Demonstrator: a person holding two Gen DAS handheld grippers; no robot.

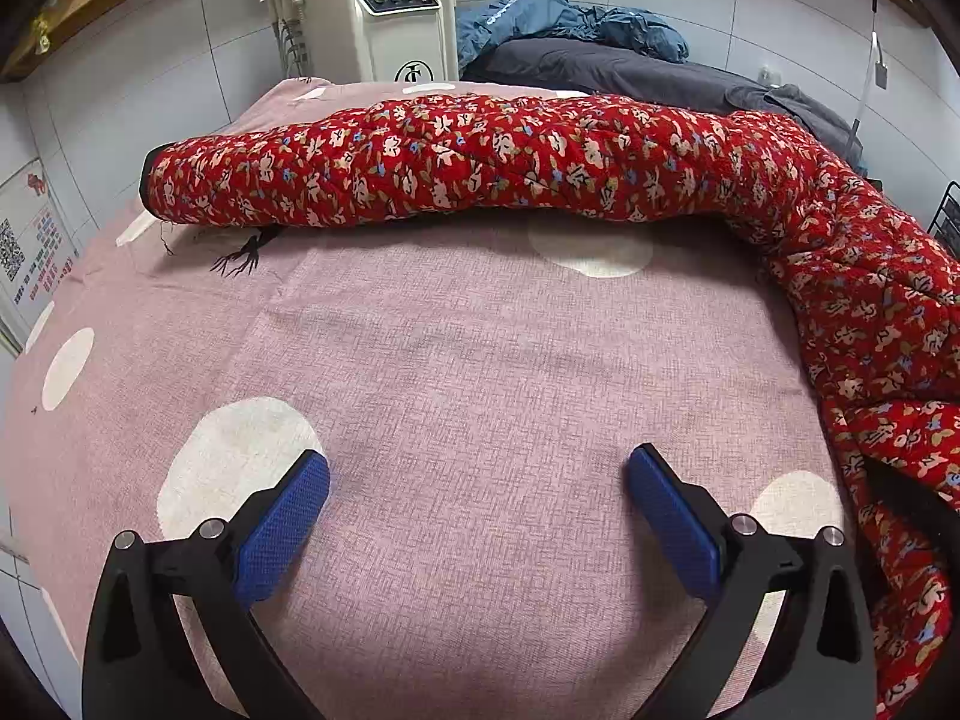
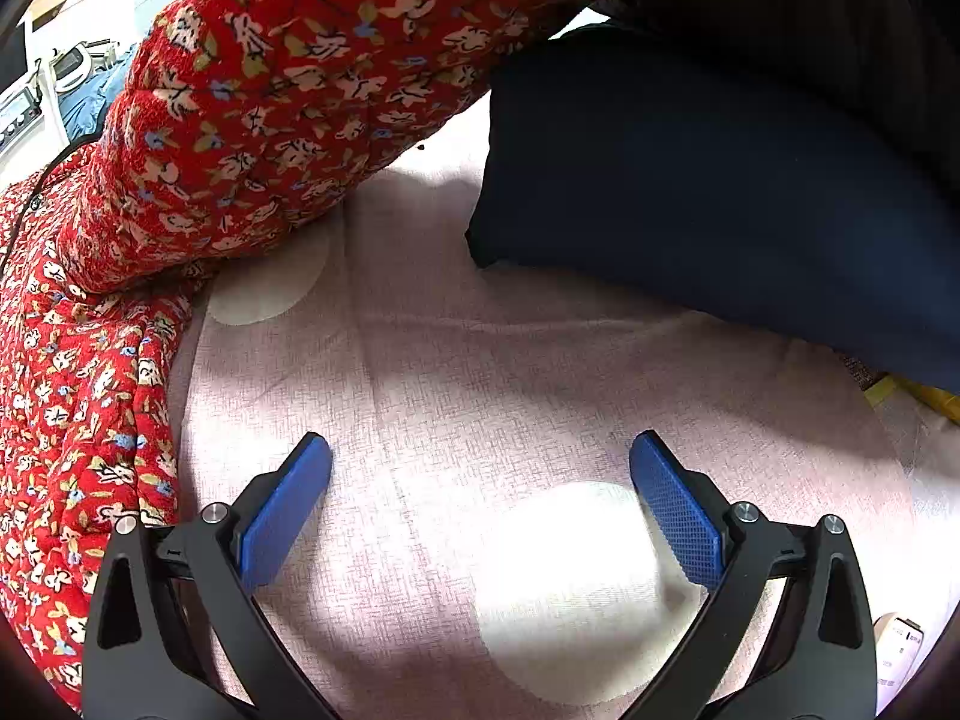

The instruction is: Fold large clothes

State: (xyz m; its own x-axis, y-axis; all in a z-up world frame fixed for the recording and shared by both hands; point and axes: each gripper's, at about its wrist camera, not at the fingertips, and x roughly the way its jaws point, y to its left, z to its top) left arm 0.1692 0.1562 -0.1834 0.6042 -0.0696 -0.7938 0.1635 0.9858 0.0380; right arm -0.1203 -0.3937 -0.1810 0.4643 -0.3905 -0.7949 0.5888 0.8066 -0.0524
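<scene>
Blue-padded fingers of my left gripper [image 1: 479, 483] stood wide apart, holding nothing, over the pink bedspread [image 1: 468, 372] with its white dots. Beyond those fingertips a sleeve [image 1: 420, 159] of the red floral padded coat [image 1: 852, 300] lay stretched across, and the coat's body ran down past my right finger. My right gripper [image 2: 480, 468] was spread open and empty too; the coat [image 2: 78, 396] lay beside its left finger, and a dark blue cushion [image 2: 708, 192] lay ahead to the right. Behind the sleeve stood a white machine [image 1: 399, 18] and a blue jacket [image 1: 564, 18].
</scene>
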